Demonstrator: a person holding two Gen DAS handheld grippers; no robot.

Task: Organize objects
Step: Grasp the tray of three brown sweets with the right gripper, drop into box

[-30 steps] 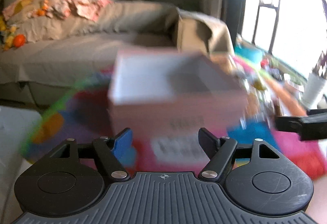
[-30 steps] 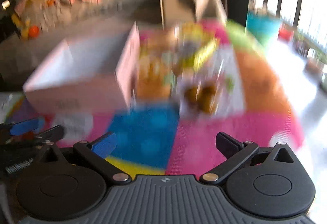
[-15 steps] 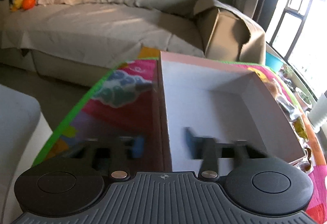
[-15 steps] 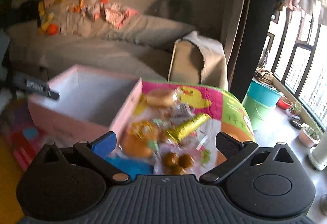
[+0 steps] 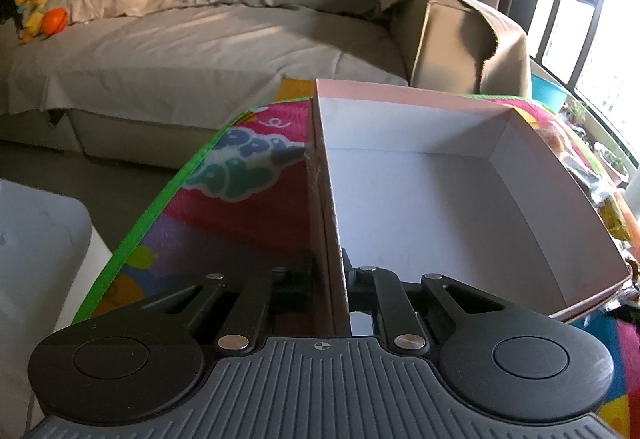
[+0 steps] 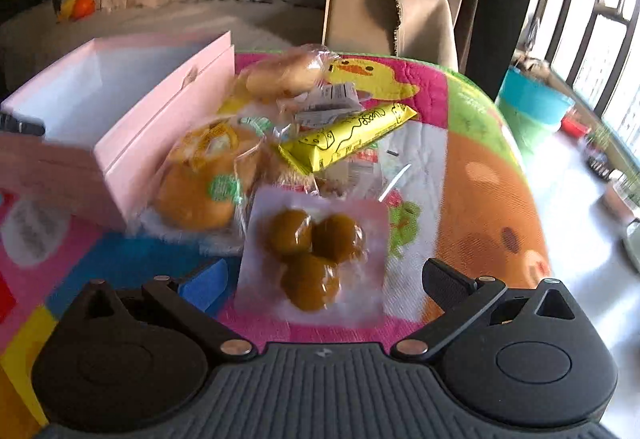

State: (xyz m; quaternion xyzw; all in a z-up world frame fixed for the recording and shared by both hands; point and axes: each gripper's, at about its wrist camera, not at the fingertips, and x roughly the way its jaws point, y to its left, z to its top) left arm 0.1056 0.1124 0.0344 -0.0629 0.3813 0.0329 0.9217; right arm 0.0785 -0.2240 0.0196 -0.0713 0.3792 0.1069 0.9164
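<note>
An empty pink box [image 5: 420, 199], white inside, sits on a colourful play mat [image 5: 248, 207]. My left gripper [image 5: 334, 279] is shut on the box's left wall, one finger outside and one inside. In the right wrist view the same pink box [image 6: 160, 107] stands left of a heap of wrapped snacks. Nearest in the heap is a clear packet of three brown balls [image 6: 312, 255], with a bun with a green sticker [image 6: 200, 187], a yellow cheese tube [image 6: 352, 133] and a bread pack [image 6: 288, 75] beyond. My right gripper [image 6: 324, 279] is wide, its jaws closing, and the ball packet lies between the fingers untouched.
A grey-covered sofa [image 5: 180, 39] with clothes and toys runs behind the mat. At the mat's far end stands a cloth-draped cardboard box [image 6: 384, 15], with a teal bucket [image 6: 532, 107] to its right by the windows. A white bin [image 5: 36, 239] stands left of the mat.
My left gripper moved onto the box's left wall and shut on it. My right gripper dropped toward the snack heap, so the ball packet now sits between its fingers.
</note>
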